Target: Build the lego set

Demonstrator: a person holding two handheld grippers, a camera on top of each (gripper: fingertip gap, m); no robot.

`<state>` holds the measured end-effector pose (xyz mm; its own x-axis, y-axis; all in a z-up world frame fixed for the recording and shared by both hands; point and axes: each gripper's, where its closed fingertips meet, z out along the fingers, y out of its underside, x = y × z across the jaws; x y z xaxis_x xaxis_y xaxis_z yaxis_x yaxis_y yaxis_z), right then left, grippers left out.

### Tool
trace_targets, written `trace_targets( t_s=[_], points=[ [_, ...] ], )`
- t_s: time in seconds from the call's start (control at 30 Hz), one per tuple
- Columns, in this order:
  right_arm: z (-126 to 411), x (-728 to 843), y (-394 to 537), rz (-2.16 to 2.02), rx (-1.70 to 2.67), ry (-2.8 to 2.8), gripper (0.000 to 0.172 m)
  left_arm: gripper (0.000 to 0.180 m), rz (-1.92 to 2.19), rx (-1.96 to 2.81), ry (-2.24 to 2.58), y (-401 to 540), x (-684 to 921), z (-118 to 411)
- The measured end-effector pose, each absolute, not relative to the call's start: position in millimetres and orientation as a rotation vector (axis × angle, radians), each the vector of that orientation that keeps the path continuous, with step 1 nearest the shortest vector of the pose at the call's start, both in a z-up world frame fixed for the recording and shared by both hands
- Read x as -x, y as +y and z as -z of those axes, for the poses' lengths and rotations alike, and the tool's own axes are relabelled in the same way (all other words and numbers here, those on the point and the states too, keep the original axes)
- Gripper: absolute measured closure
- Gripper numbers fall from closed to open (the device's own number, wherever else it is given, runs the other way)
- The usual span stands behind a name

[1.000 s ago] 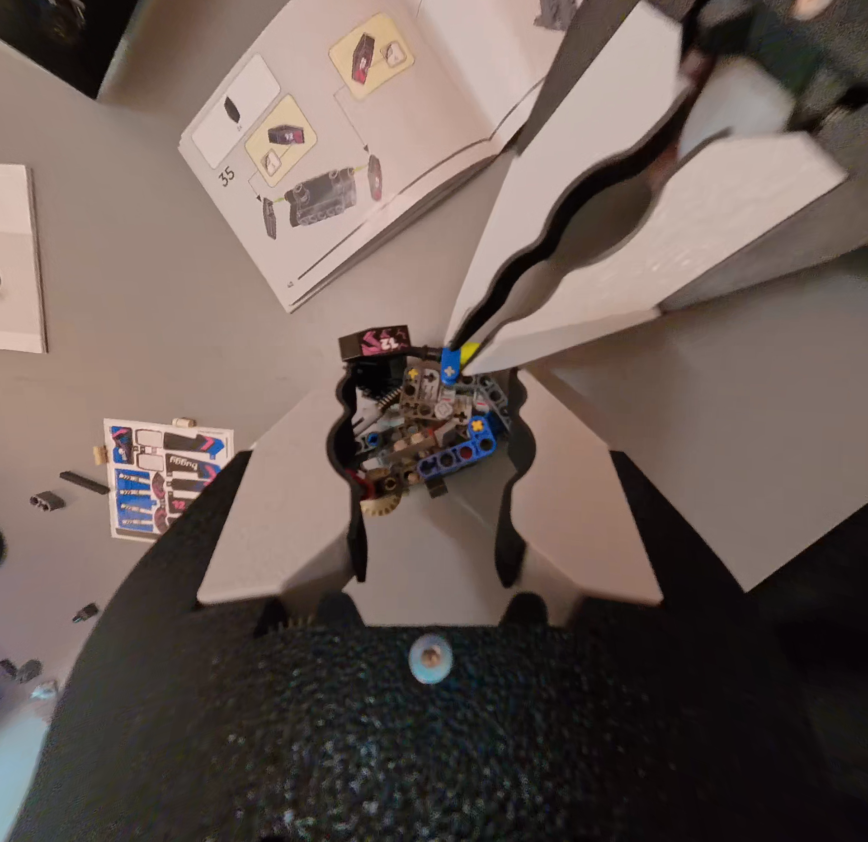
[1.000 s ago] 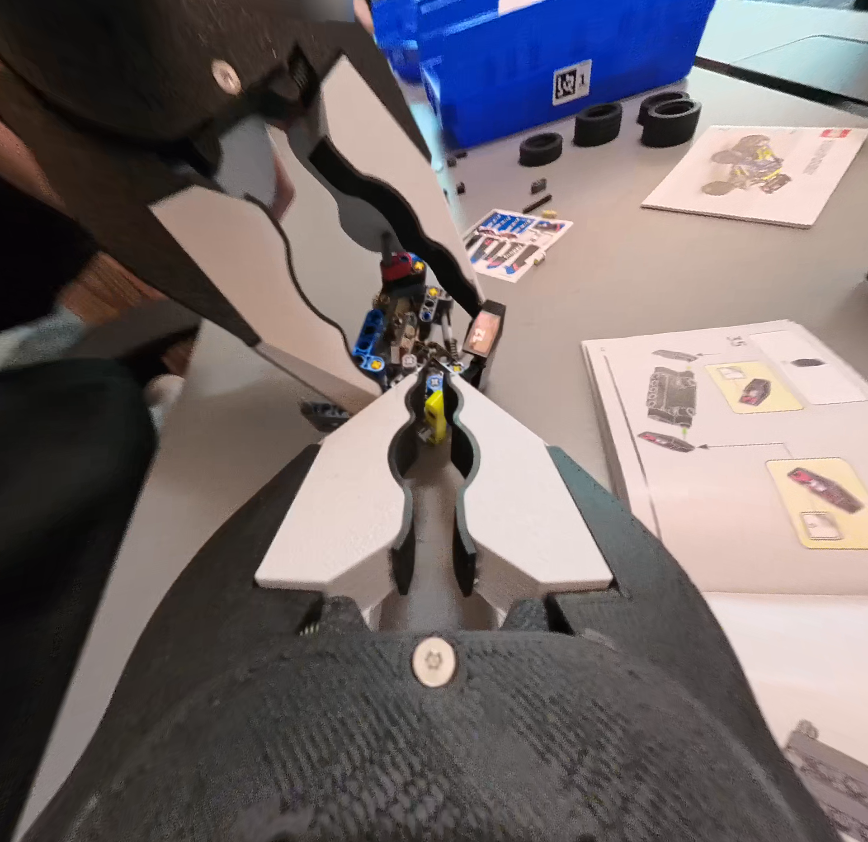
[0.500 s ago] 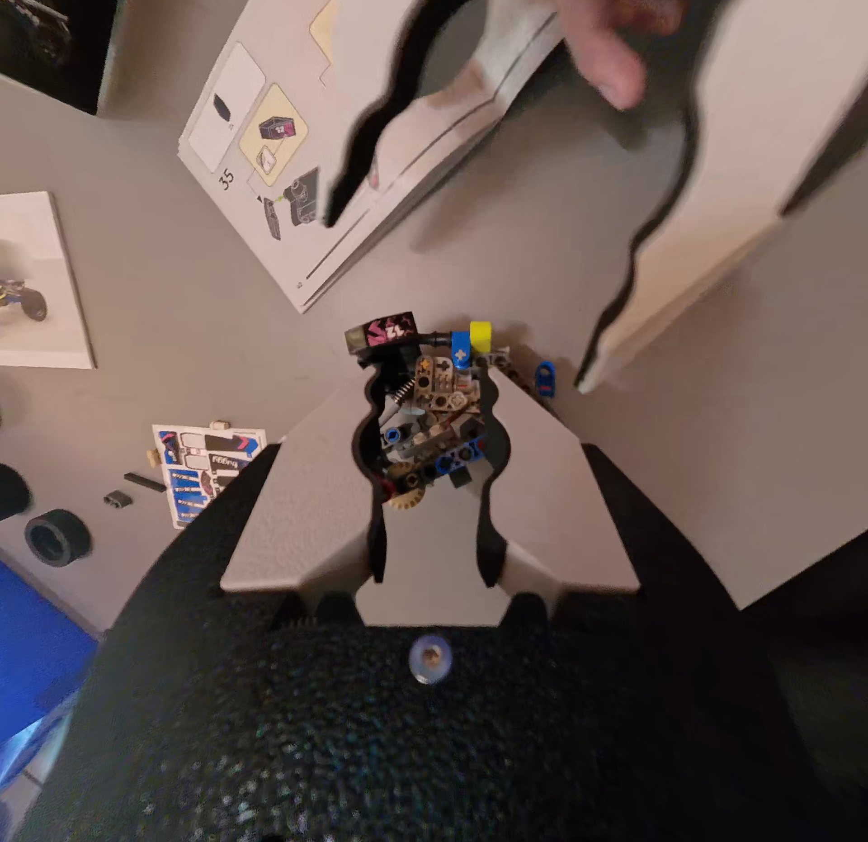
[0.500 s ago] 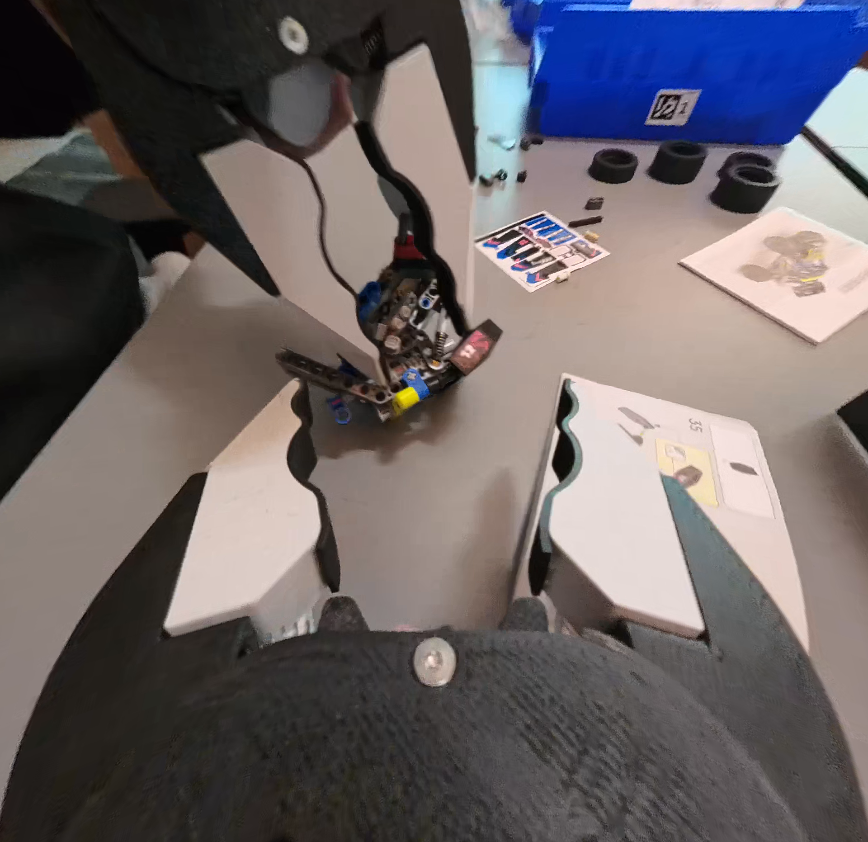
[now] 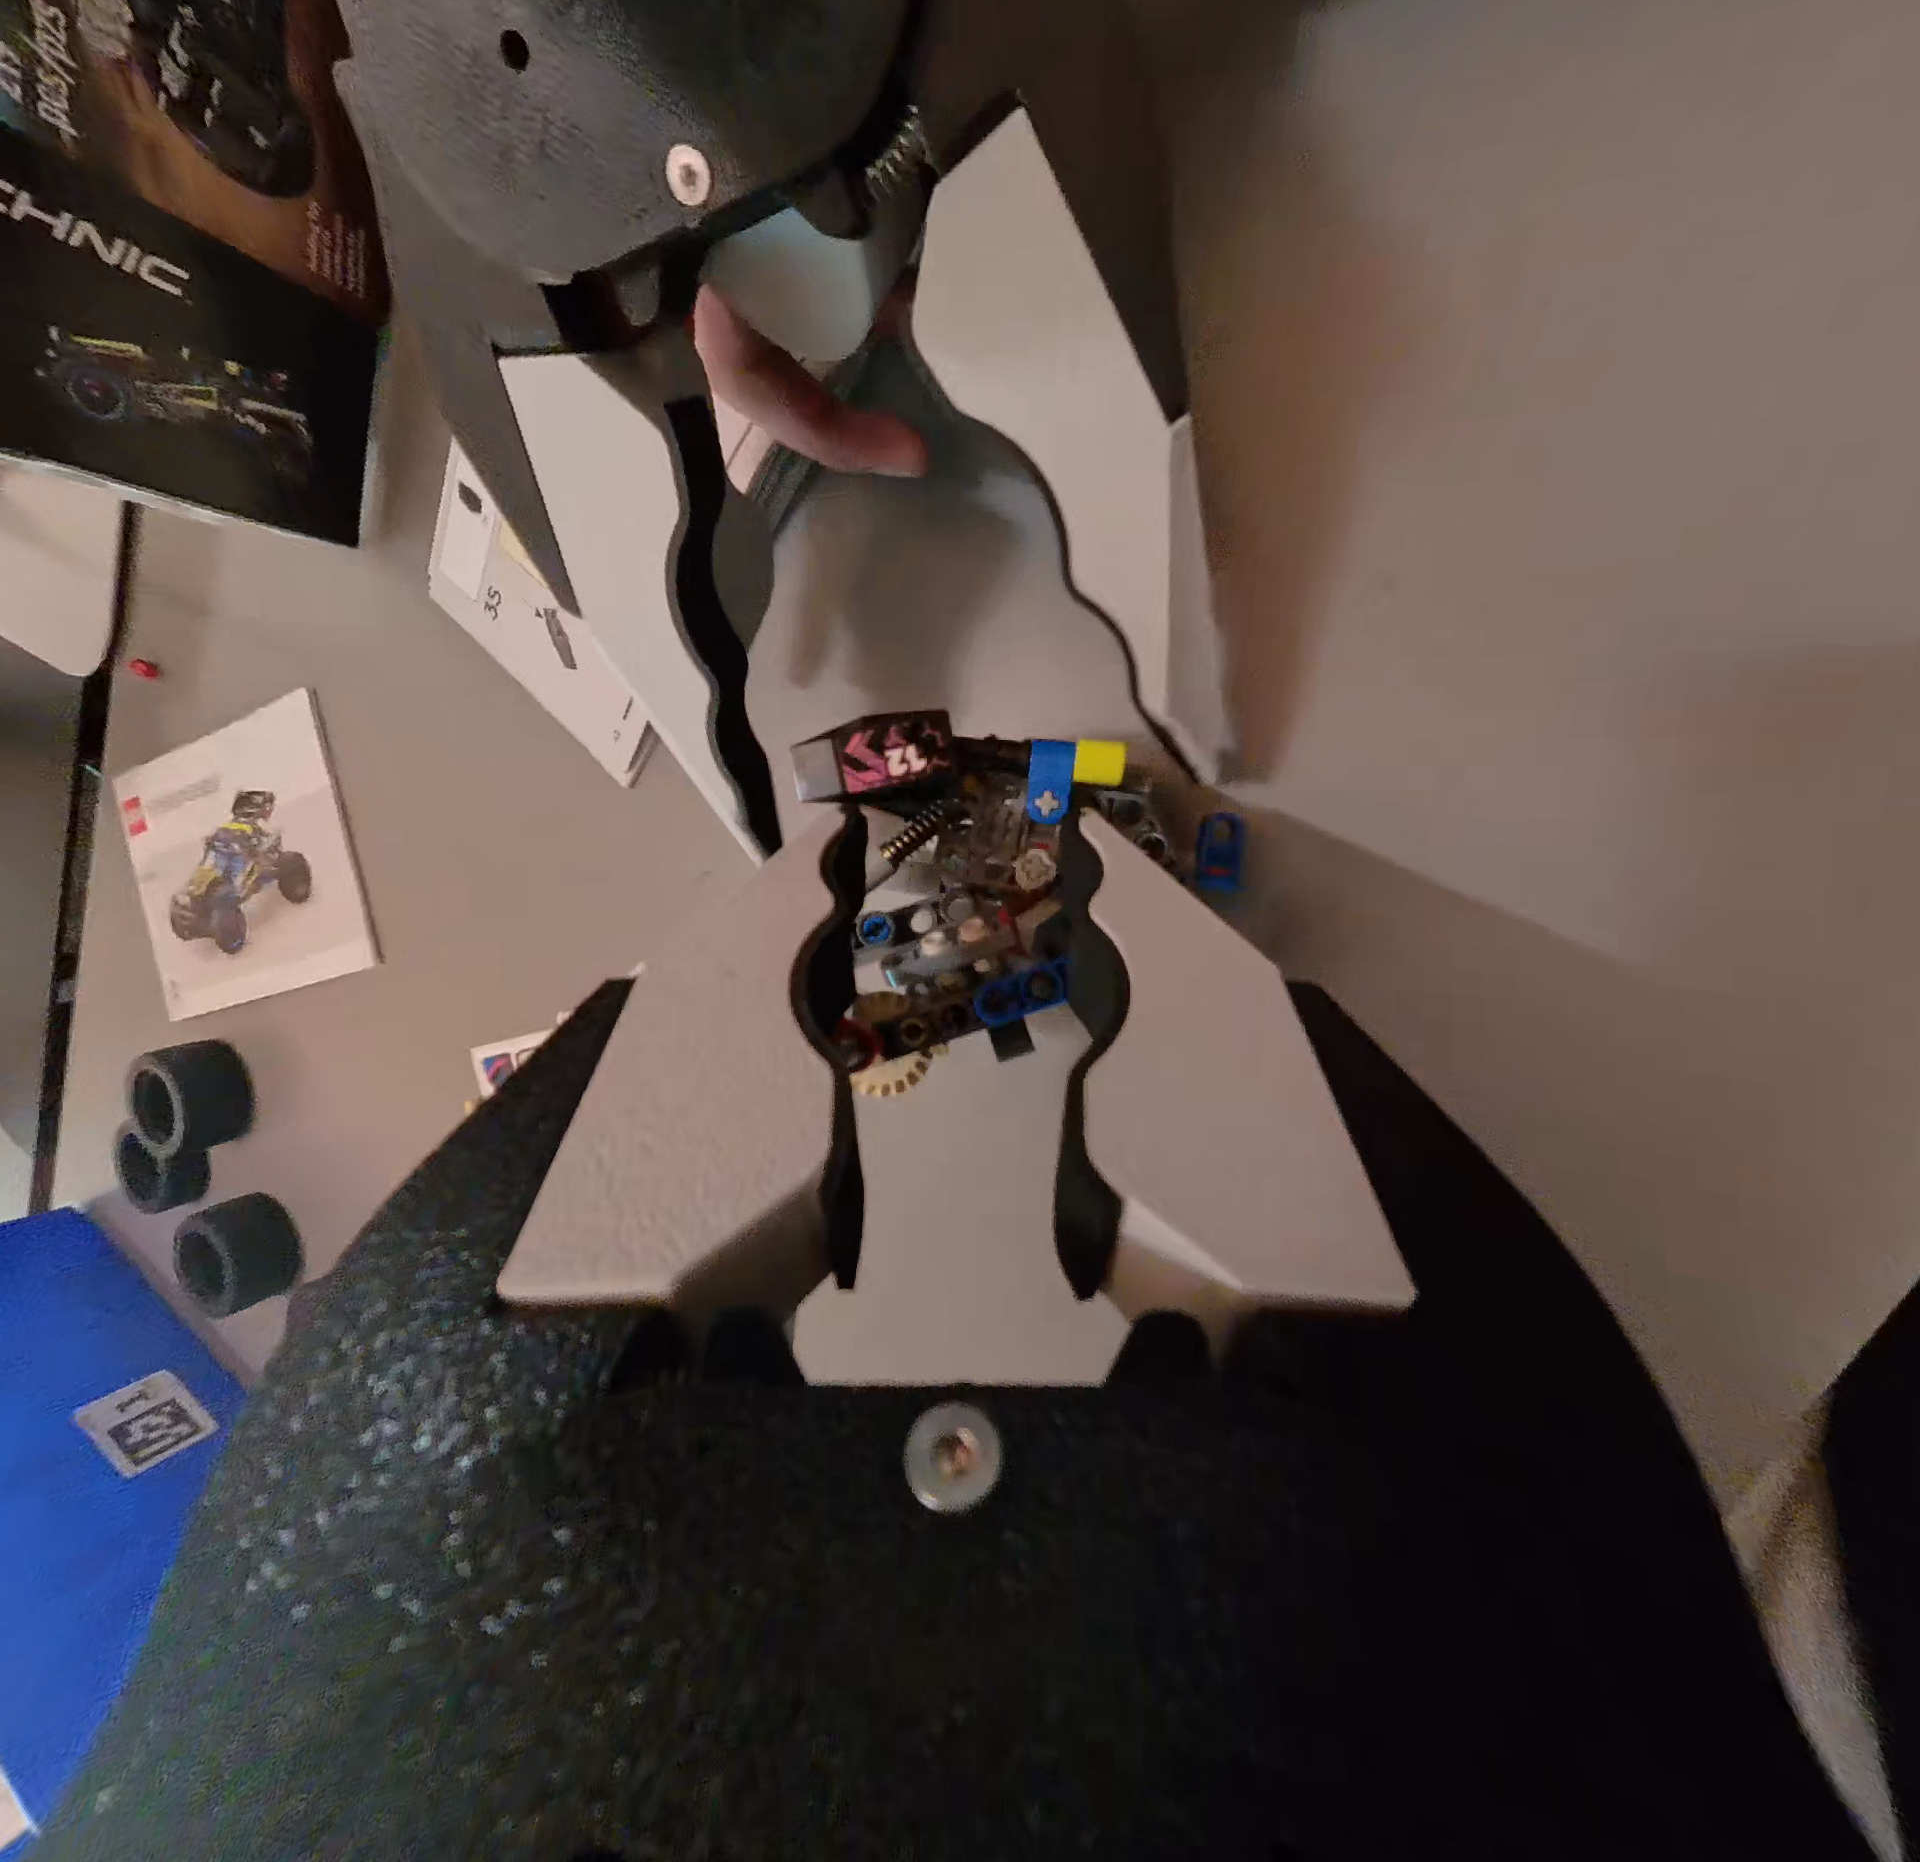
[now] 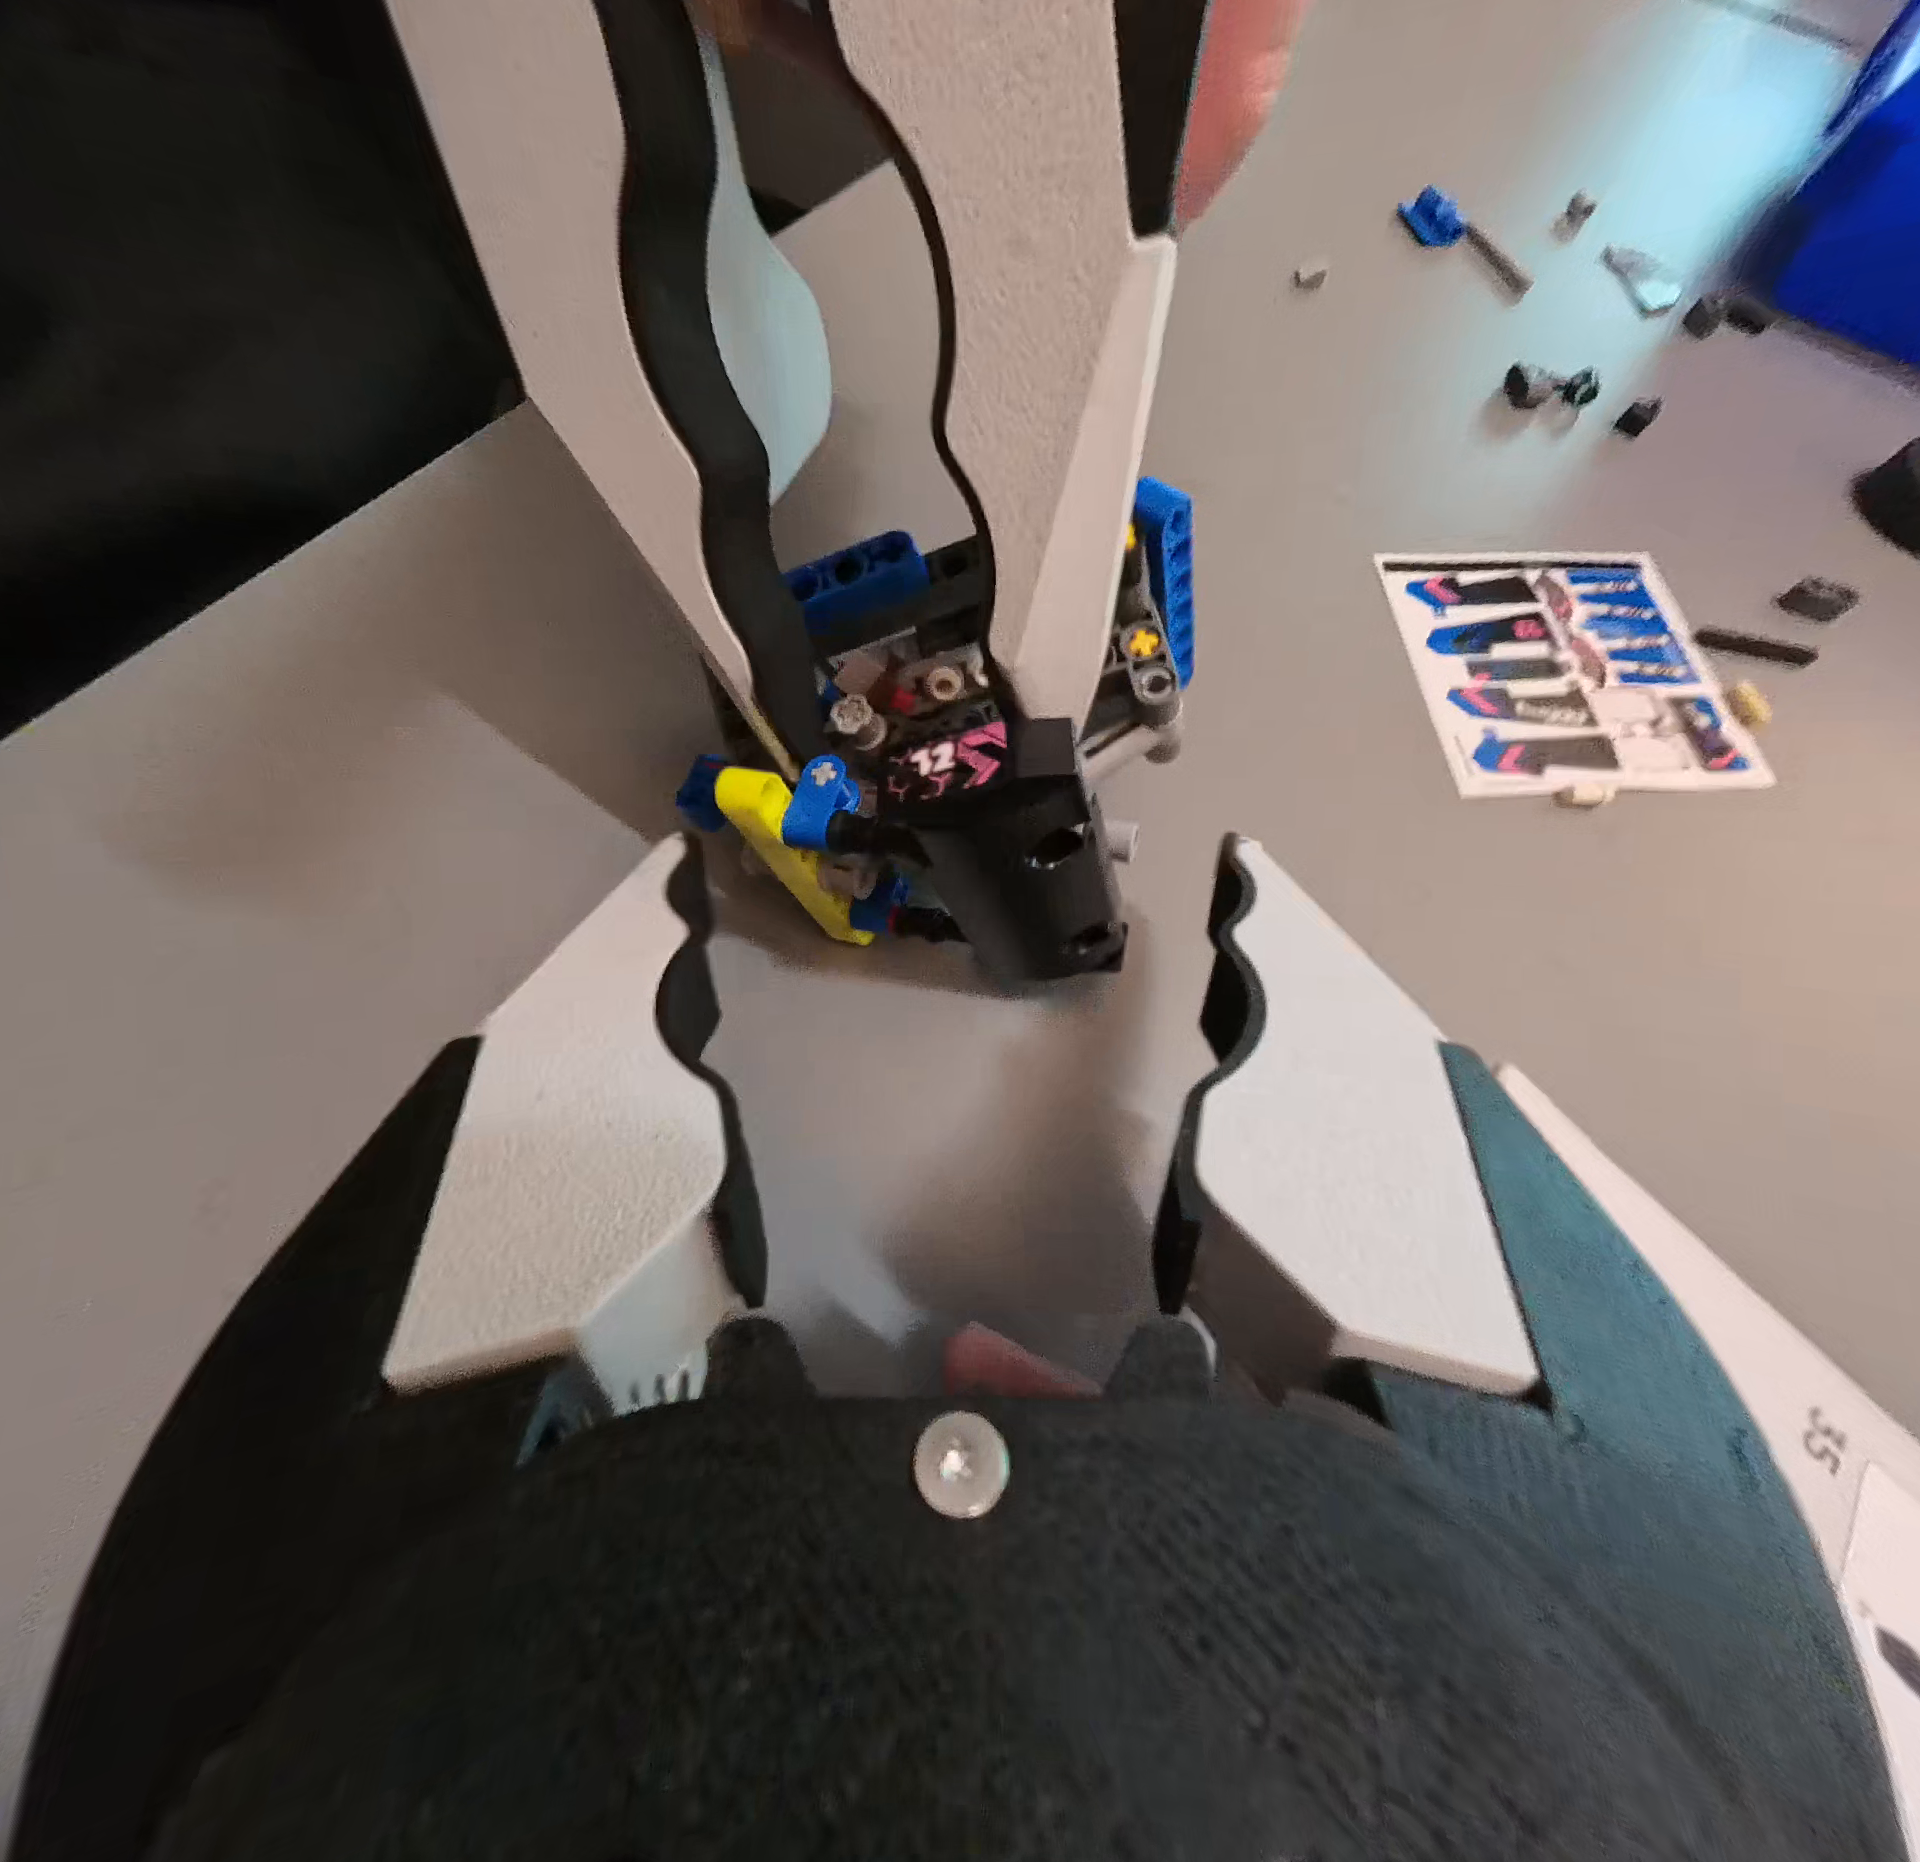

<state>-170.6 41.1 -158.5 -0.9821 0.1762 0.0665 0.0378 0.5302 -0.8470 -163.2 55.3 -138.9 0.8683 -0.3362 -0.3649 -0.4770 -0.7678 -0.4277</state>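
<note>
My left gripper (image 5: pixel 958 844) is shut on a small brick-built assembly (image 5: pixel 961 929) of grey, black and blue parts, with both pads pressed on its sides. The assembly carries a black piece with a pink sticker (image 5: pixel 883 758) and a blue and yellow end (image 5: pixel 1075 768). In the right wrist view the left gripper's fingers (image 6: pixel 1039 524) come down from above and clamp the assembly (image 6: pixel 966 763), which stands on the grey table (image 6: pixel 312 773). My right gripper (image 6: pixel 961 867) is open and empty, its fingertips just short of the yellow beam (image 6: pixel 790 862) and black block (image 6: pixel 1029 877).
A sticker sheet (image 6: pixel 1569 669) and loose small parts (image 6: pixel 1548 384) lie to the right. Black tyres (image 5: pixel 197 1095), a blue bin (image 5: pixel 83 1449), a booklet (image 5: pixel 249 856), an open instruction book (image 5: pixel 530 628) and a dark box (image 5: pixel 156 254) lie around. A small blue piece (image 5: pixel 1218 851) lies beside the assembly. The grippers are tip to tip, or close to it.
My right gripper let go of the yellow end, opened wide, pulled back and now faces the assembly from close by. My left gripper closed tighter on the assembly and turned it.
</note>
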Motion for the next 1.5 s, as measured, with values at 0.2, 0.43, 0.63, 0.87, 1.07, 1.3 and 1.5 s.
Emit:
trace_targets(
  t_s=[0.2,0.43,0.63,0.87,1.07,1.3,1.5],
  points=[
    [158,171,36,-1.404,0.173,-2.553,0.103,0.144,-0.291,2.459,0.554,55,165,136],
    [156,173,41,-1.335,0.31,-2.456,0.094,0.136,-0.292,2.483,0.724,47,157,141],
    [147,170,43,-1.348,0.386,-2.365,0.105,0.14,-0.29,2.48,0.838,64,158,140],
    [137,162,46,-1.364,0.435,-2.255,0.1,0.143,-0.255,2.481,1.015,69,146,142],
    [134,152,59,-1.347,0.453,-2.2,0.11,0.142,-0.248,2.469,1.013,78,143,141],
    [151,151,69,-1.134,0.444,-2.218,0.103,0.133,-0.181,2.538,1.039,76,136,144],
    [152,158,75,-1.061,0.442,-2.169,0.089,0.142,-0.207,2.602,1.02,78,137,146]
  ],
)
